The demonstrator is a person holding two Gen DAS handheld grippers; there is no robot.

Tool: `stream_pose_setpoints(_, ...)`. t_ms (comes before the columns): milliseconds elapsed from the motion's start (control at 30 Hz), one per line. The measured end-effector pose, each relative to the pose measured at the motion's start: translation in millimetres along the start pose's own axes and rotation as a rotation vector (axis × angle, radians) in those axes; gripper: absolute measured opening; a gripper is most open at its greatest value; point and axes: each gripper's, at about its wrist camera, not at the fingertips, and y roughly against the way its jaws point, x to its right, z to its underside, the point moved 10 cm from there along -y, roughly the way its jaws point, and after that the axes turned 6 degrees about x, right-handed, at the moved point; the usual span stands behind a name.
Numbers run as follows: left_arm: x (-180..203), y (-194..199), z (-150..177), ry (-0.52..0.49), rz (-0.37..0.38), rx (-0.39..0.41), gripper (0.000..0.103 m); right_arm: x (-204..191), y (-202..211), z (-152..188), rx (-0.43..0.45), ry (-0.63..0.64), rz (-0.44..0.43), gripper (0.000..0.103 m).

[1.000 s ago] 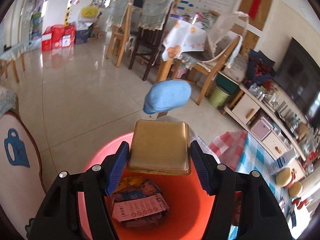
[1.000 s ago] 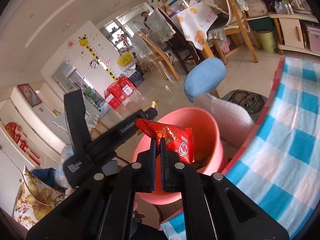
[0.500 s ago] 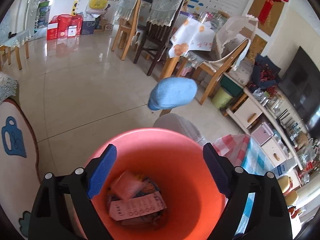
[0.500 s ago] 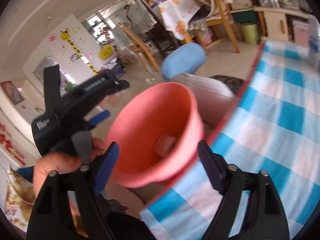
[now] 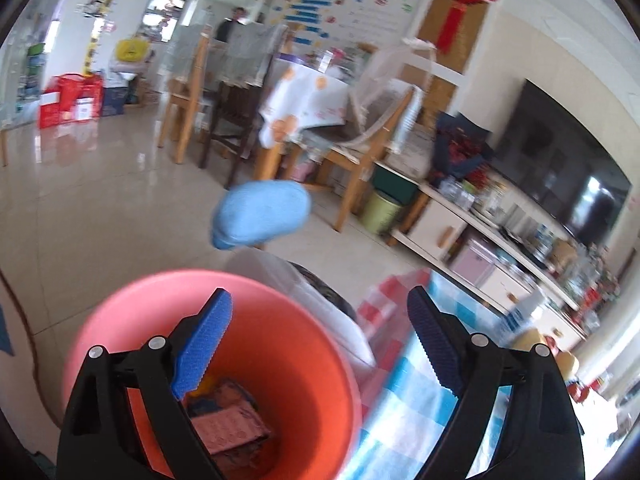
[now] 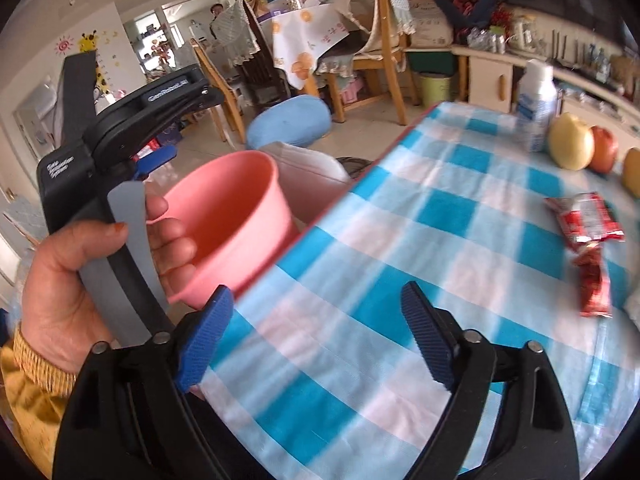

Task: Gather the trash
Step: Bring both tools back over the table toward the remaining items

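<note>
both claws, the left claw (image 5: 320, 344) and right claw (image 6: 316, 336), have just been opening and are empty; the right one should go slowly for the red wrappers (image 6: 588, 240) on the surface (image 6: 400, 240).

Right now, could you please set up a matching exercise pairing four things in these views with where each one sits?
Things:
1. red snack wrappers
2. pink bin
3. white bottle
4. blue cushion

Places:
A. on a stool over the floor, beyond the bin
B. lying on the checked cloth, near its right side
C. off the table's edge, beside the hand with the left gripper
D. upright on the cloth, next to the yellow fruit

Pairs: 1-B, 2-C, 3-D, 4-A
</note>
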Motion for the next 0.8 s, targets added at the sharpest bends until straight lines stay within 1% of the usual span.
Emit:
stream_pose_setpoints(100,21,-2,15,-0.061,0.021,-0.042,0.088,13,15,3,0.016,0.02,0.032,0.092)
stream_pose_setpoints(267,48,-8,43,-0.182,0.001,-0.119,0.088,34,39,15,0.035,0.022,0.077,0.093)
stream_pose_setpoints(433,64,-7,69,-0.213,0.022,-0.182,0.088,53,62,25,0.069,0.001,0.103,0.093)
stream_pose_setpoints(567,78,-3,87,-0.269,0.02,-0.2,0.088,70,81,27,0.097,-0.019,0.121,0.093)
stream_pose_setpoints(633,85,1,97,-0.314,0.004,-0.206,0.088,78,89,27,0.112,-0.03,0.128,0.093)
stream_pose_setpoints(733,95,7,111,-0.342,0.031,-0.233,0.088,88,99,25,0.133,-0.039,0.138,0.093)
stream_pose_setpoints(800,103,13,120,-0.37,0.036,-0.236,0.088,95,106,24,0.141,-0.033,0.157,0.093)
